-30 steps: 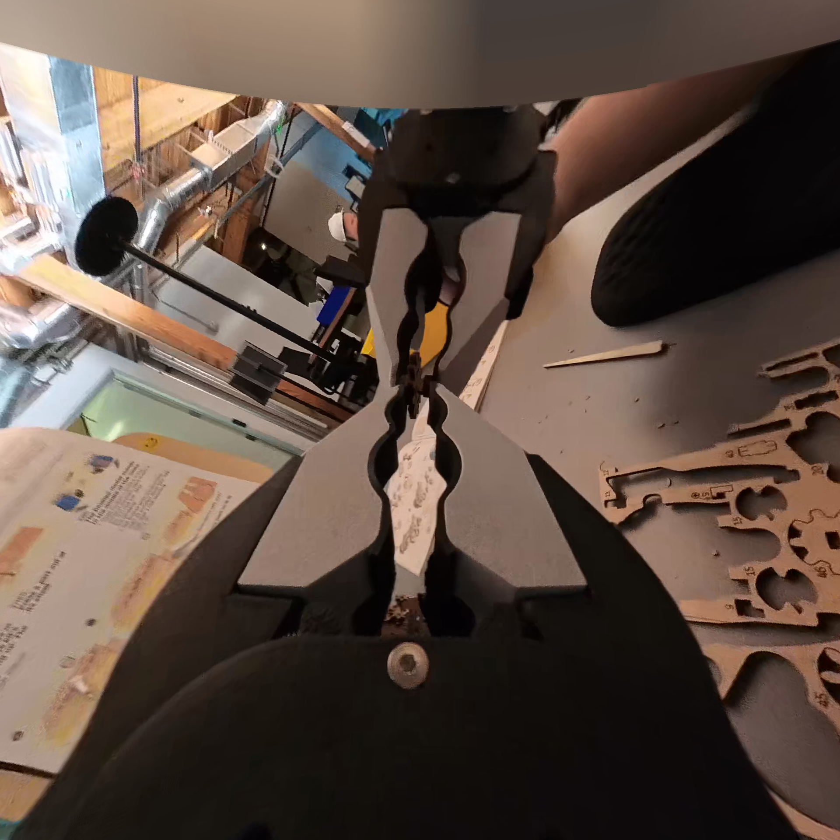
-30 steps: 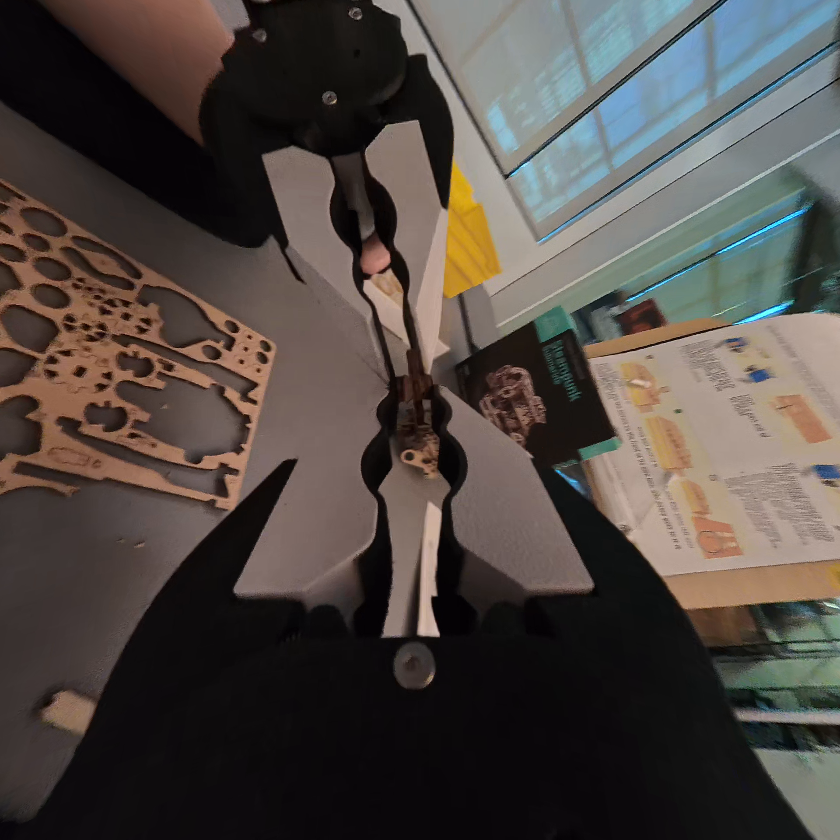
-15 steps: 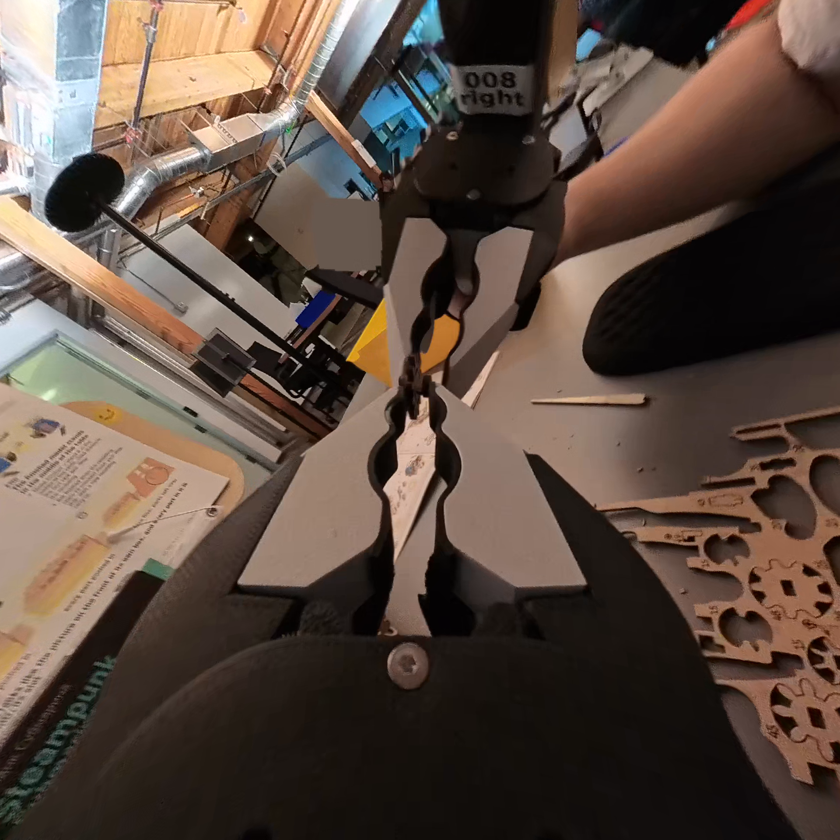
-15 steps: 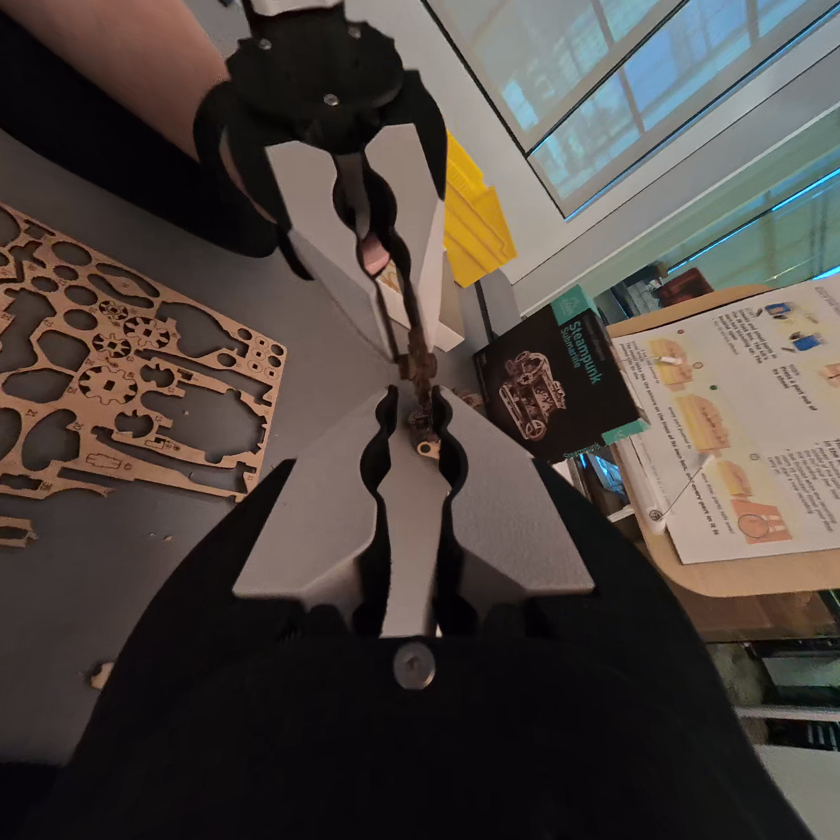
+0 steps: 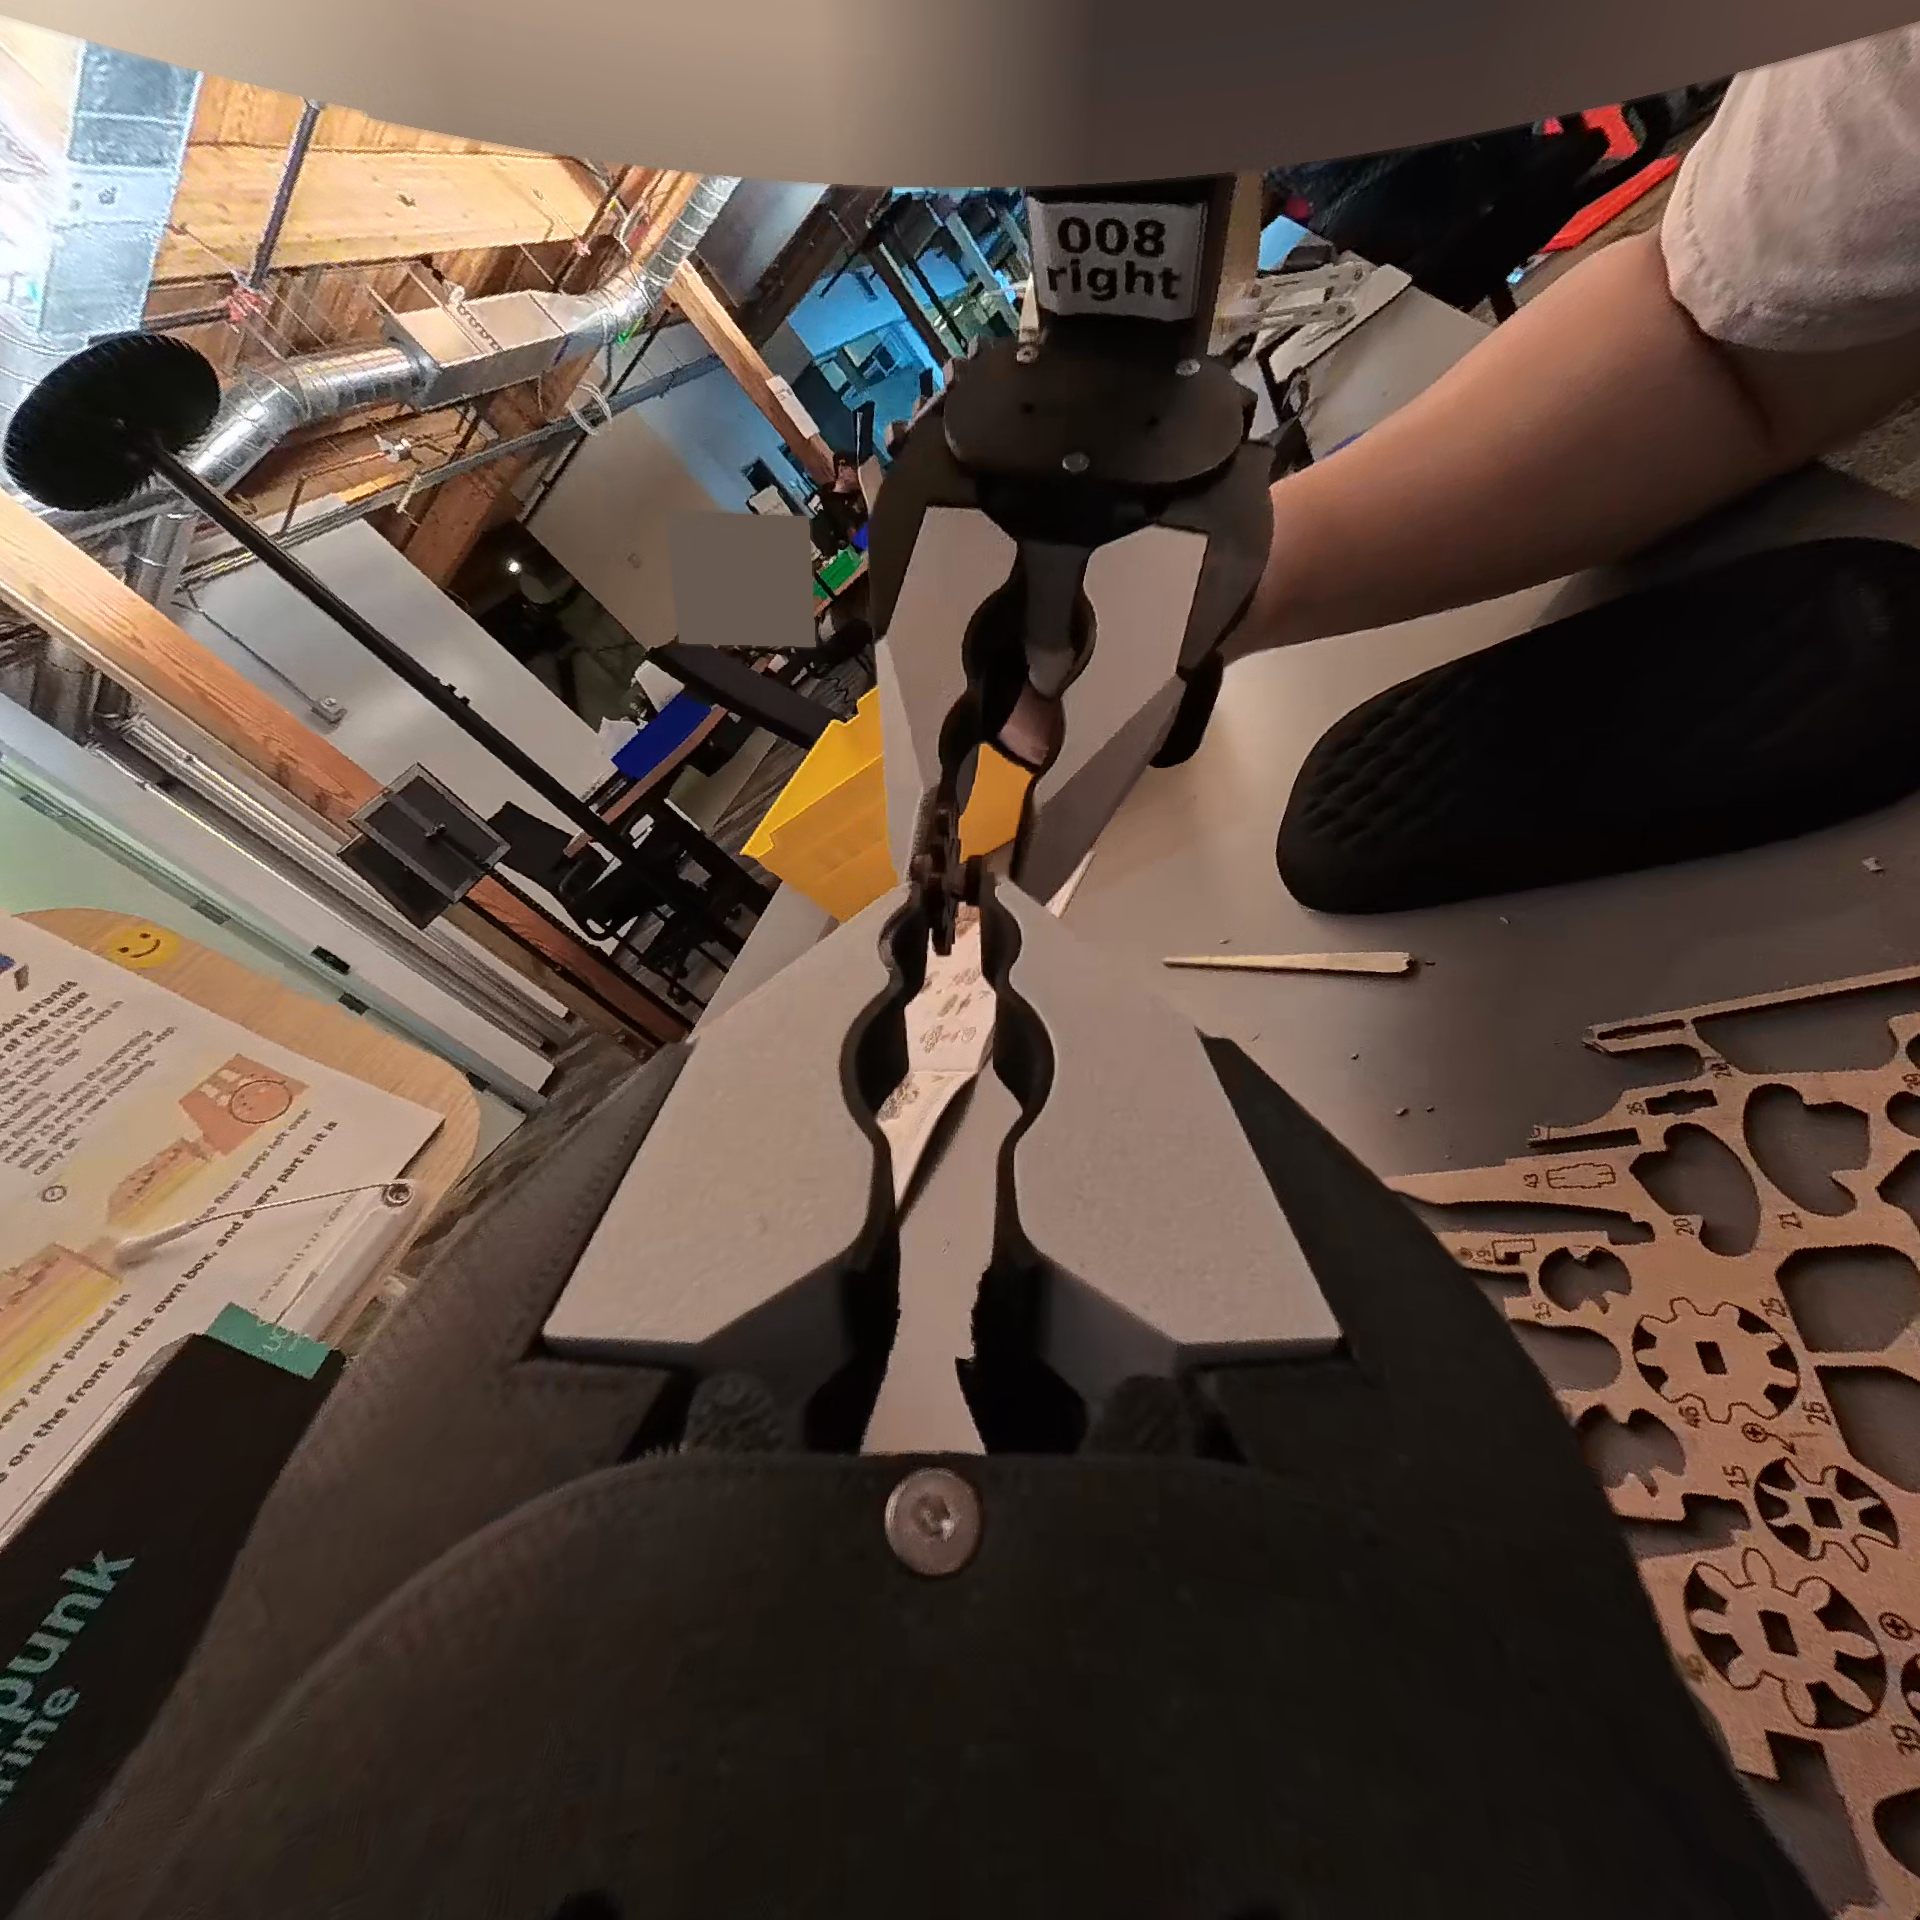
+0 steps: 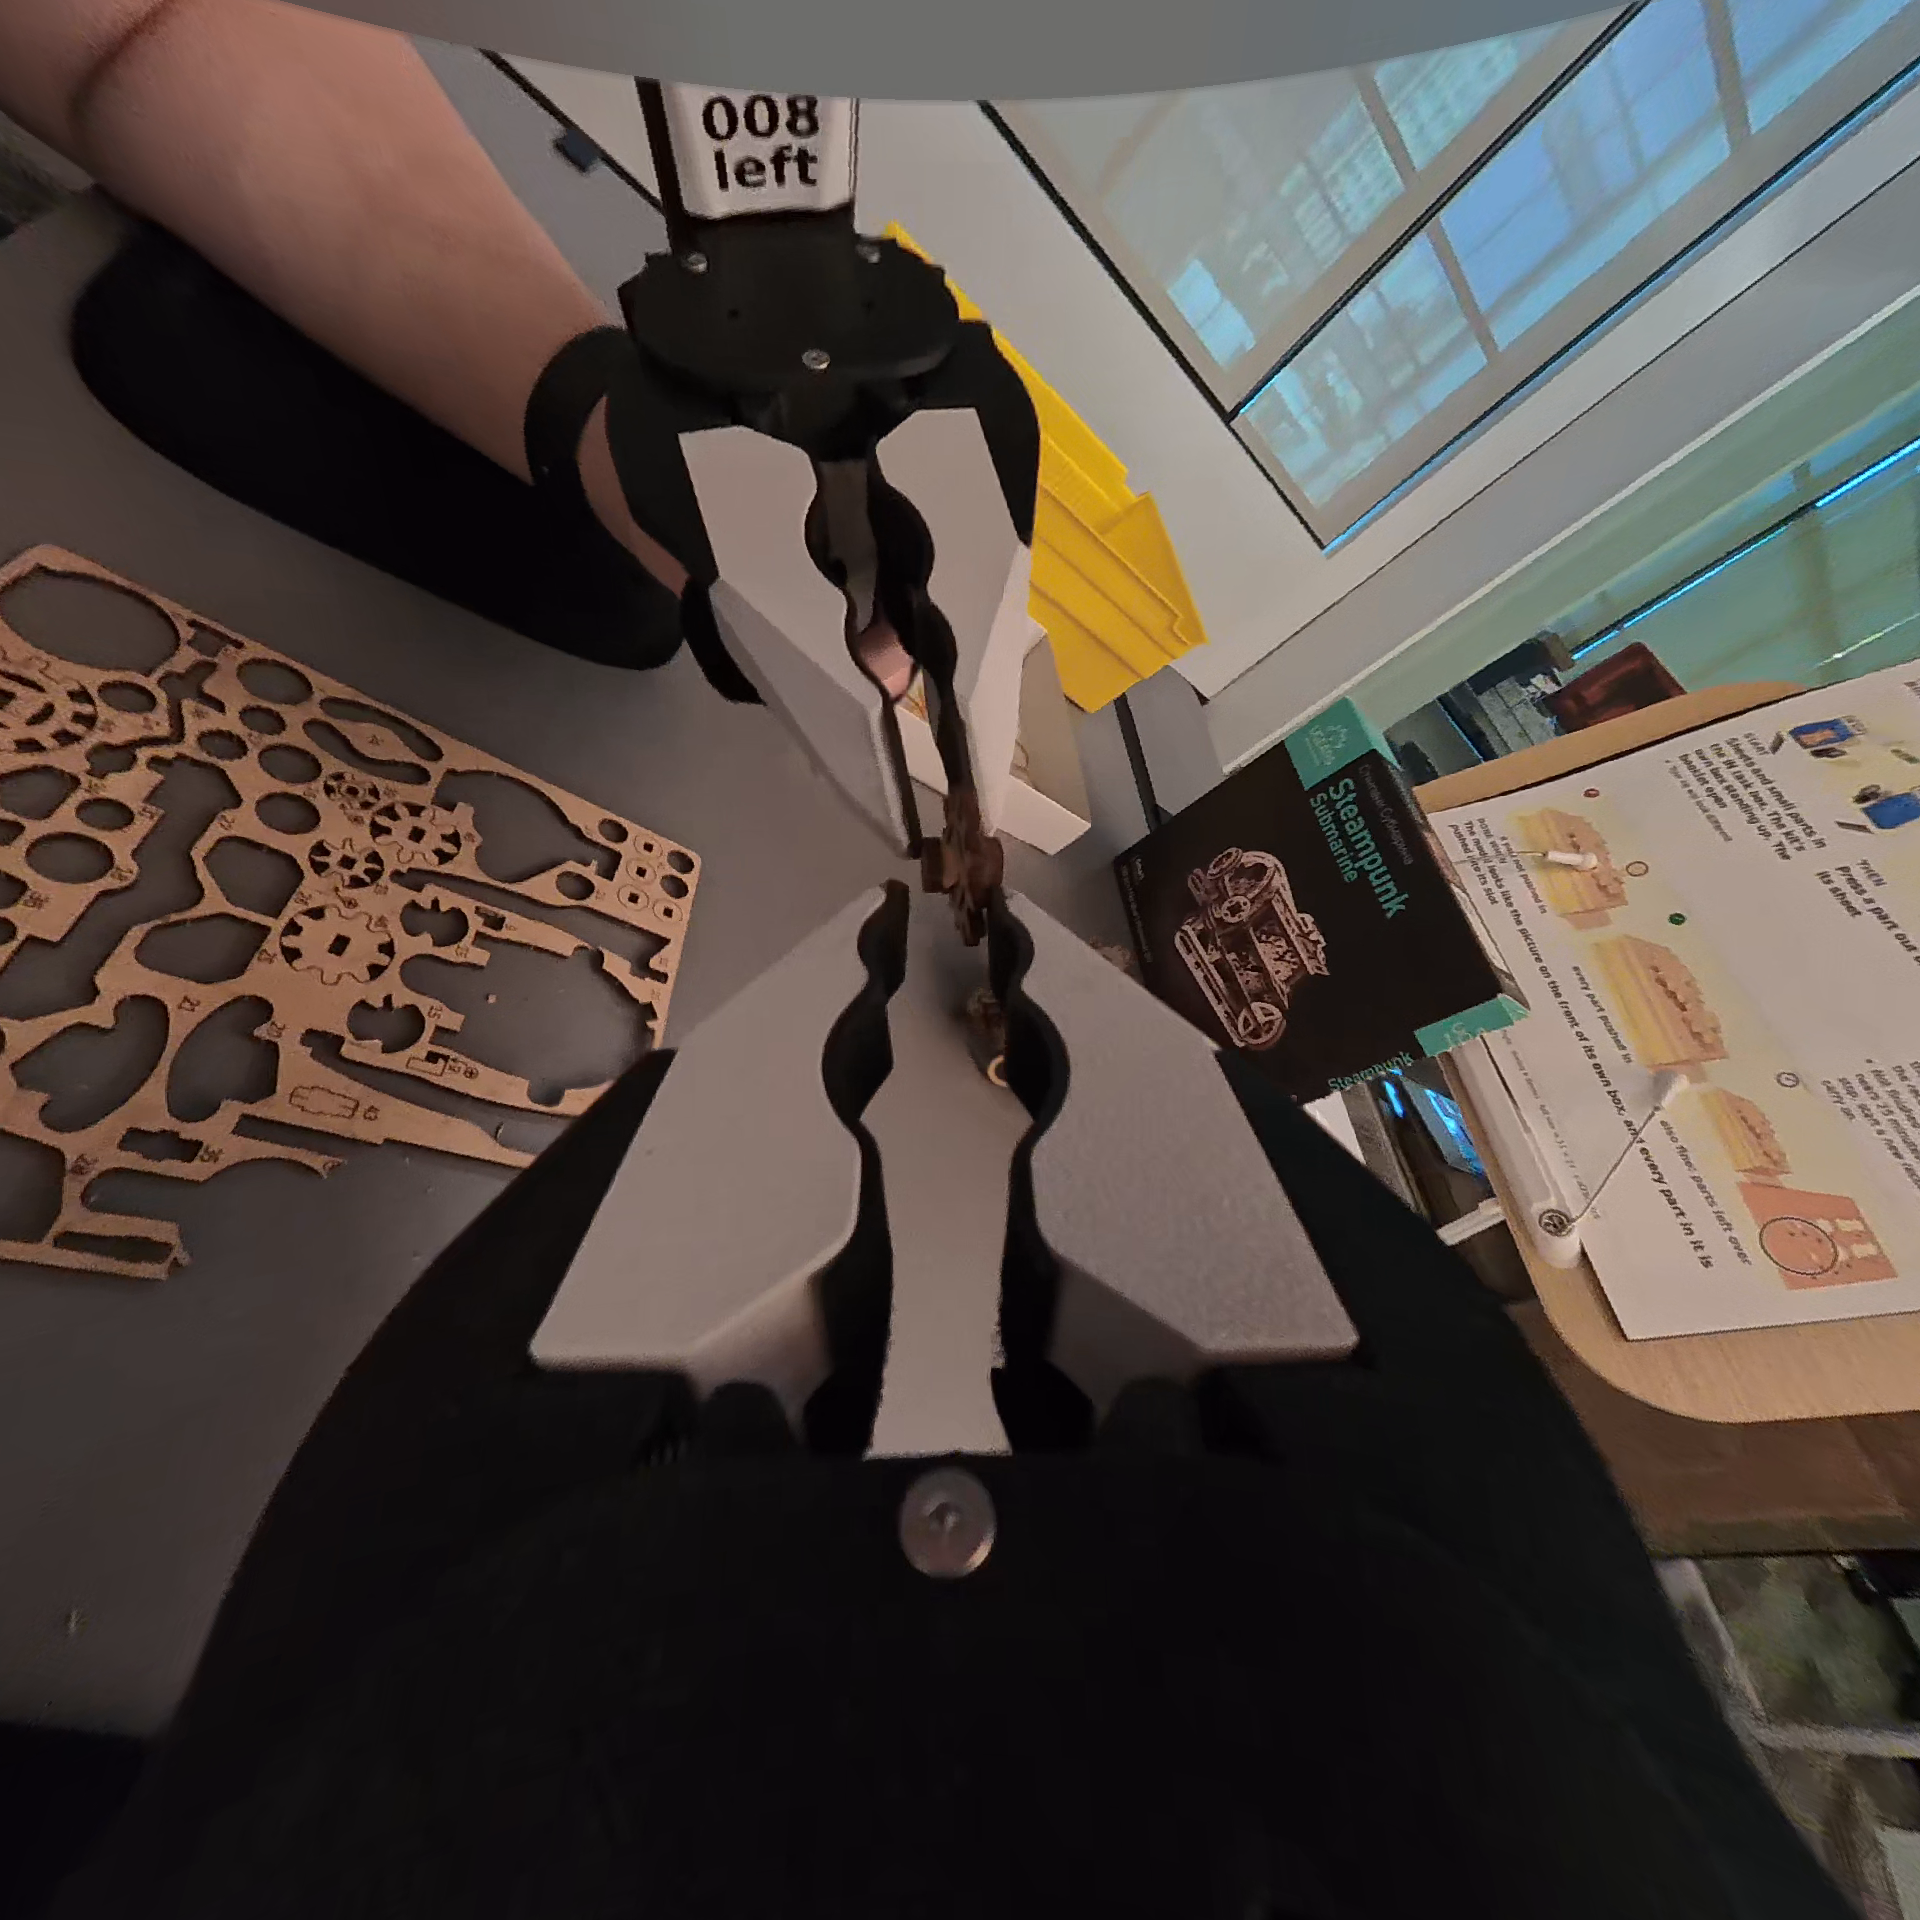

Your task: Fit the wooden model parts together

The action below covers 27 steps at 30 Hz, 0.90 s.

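Observation:
A small dark wooden part (image 5: 940,899) hangs between two grippers that meet tip to tip above the grey table (image 5: 1299,1049). My left gripper (image 5: 951,904) is shut on it; in the right wrist view (image 6: 945,836) its tips close on the part (image 6: 961,878). My right gripper (image 6: 954,902) has its jaws a little apart. The part lies against one of its fingers, with a gap to the other. It faces me in the left wrist view (image 5: 971,868). A laser-cut wooden sheet (image 5: 1507,1205) (image 6: 296,951) lies flat on the table.
A black box (image 6: 1299,914) and an instruction sheet (image 6: 1714,987) on a wooden board stand at the table's edge. A yellow bin (image 6: 1101,582) is behind the grippers. A black pad (image 5: 1610,727) lies under a person's forearm. A thin wooden stick (image 5: 1288,964) lies nearby. Both grippers' tips are close together, under 4 cm apart.
Both grippers have tilted while staying tip to tip. The right gripper's jaws have spread slightly off the part. The left still holds it.

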Motion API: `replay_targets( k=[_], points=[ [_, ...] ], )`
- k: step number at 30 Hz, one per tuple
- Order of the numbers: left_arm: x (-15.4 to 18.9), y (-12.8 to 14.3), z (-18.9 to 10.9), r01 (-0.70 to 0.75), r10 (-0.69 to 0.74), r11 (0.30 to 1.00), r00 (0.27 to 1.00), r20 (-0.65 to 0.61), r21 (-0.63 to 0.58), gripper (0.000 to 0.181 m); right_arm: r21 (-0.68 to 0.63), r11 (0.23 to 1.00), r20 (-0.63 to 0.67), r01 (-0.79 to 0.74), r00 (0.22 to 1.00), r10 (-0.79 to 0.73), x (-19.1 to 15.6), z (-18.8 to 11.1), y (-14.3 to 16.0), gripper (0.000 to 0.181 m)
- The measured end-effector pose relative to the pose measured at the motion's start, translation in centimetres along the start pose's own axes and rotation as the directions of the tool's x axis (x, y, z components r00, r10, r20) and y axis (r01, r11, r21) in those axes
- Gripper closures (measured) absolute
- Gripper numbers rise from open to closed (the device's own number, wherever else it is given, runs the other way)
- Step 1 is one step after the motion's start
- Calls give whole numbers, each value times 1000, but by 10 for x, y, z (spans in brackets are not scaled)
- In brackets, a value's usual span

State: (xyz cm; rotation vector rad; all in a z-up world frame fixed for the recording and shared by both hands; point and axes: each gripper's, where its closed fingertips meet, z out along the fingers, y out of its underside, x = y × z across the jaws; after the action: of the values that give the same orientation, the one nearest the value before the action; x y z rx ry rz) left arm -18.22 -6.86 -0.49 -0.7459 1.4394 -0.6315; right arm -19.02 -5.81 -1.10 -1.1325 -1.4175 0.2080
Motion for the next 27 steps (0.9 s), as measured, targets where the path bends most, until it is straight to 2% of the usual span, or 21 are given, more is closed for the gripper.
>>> replay_targets(
  k=[6, 8, 9, 10, 15, 20, 27],
  points=[
    [-1, -3, -1, 21, -21, 1000, 1000, -3, 14, 174, 7, 1000, -16, -21, 1000, 21, 2, 0, -3, 170],
    [-2, -4, -2, 21, -21, 1000, 1000, 3, 22, 174, 31, 998, -38, -58, 998, 59, 7, -1, -7, 161],
    [-2, -3, -2, 16, -16, 1000, 1000, 2, 19, 174, 34, 997, -24, -70, 997, 71, 6, -1, -9, 163],
    [-1, -4, -1, 14, -14, 1000, 1000, 4, 23, 174, 33, 997, -13, -64, 998, 64, 4, -2, -9, 168],
    [-1, -2, 0, -2, 2, 1000, 1000, 10, 21, 174, 10, 1000, -40, 6, 999, -5, 4, -2, -7, 169],
    [-4, -2, 1, -27, 27, 1000, 999, 45, 2, 163, 2, 1000, -31, 17, 999, -17, 3, -3, -6, 169],
    [6, 3, 1, -71, 71, 997, 997, -12, -19, 170, -30, 999, 4, 42, 999, -42, -4, -1, -1, 169]
  ],
)
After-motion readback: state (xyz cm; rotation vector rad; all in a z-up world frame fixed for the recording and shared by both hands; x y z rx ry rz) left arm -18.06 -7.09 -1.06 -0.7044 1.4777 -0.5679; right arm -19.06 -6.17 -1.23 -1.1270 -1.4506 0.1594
